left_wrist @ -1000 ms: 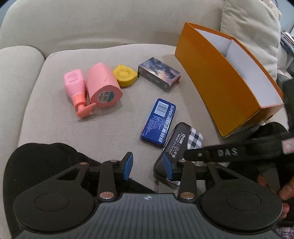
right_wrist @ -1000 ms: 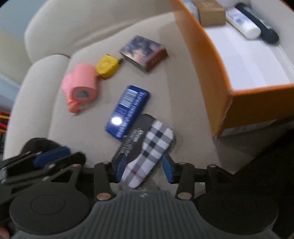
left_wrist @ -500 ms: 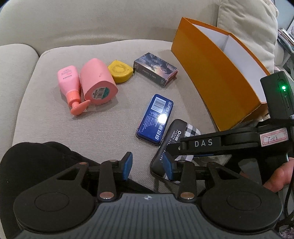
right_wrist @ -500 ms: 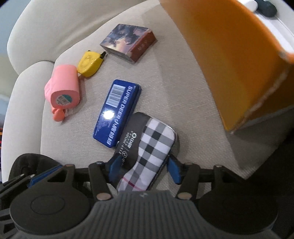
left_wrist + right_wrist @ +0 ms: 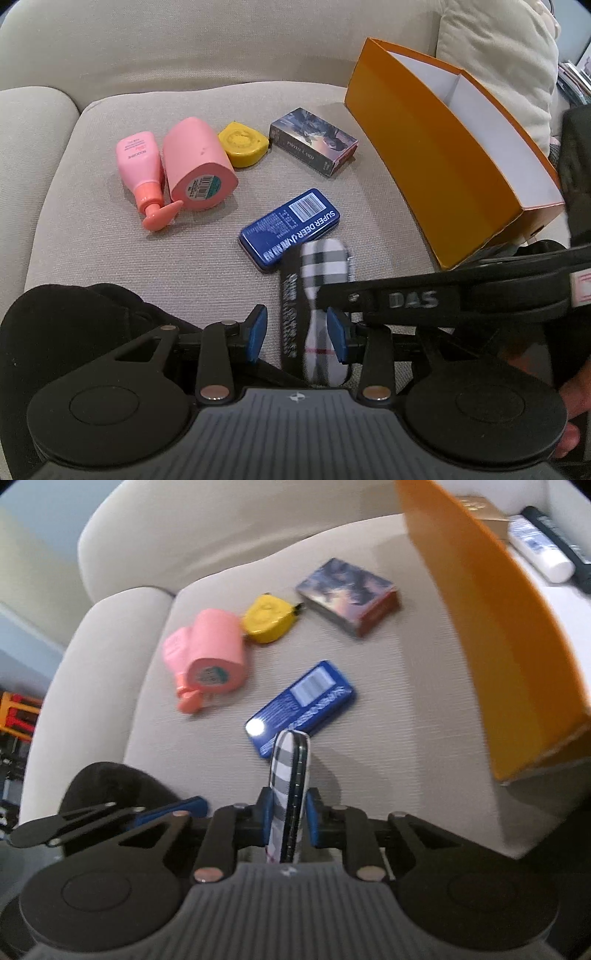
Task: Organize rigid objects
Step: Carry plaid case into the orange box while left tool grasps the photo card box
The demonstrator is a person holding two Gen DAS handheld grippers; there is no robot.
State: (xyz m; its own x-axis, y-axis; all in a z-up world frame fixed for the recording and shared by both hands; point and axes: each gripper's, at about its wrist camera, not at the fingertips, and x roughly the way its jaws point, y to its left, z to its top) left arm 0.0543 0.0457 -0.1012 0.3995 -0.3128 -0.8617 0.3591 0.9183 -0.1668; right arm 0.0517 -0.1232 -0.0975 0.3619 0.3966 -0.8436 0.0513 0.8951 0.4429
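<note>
My right gripper (image 5: 289,821) is shut on a plaid-topped black tin (image 5: 290,775), held on edge above the sofa seat. The tin also shows in the left wrist view (image 5: 314,306), blurred, in front of my left gripper (image 5: 298,332), which is open and empty; the right gripper's arm crosses just right of it. On the cushion lie a blue tin (image 5: 290,229), a photo card box (image 5: 314,140), a yellow tape measure (image 5: 243,143), a pink container (image 5: 197,164) and a pink pump bottle (image 5: 142,166). An orange box (image 5: 443,166) stands at the right.
The orange box (image 5: 491,627) holds a white tube (image 5: 541,550), a dark long object (image 5: 561,535) and a brown carton (image 5: 476,507). A black cloth (image 5: 74,325) lies at the seat's front left. A cushion (image 5: 498,62) leans behind the box.
The right gripper closed on the plaid tin and lifted it, turning it from flat onto its edge. The left gripper stayed open and nearly still.
</note>
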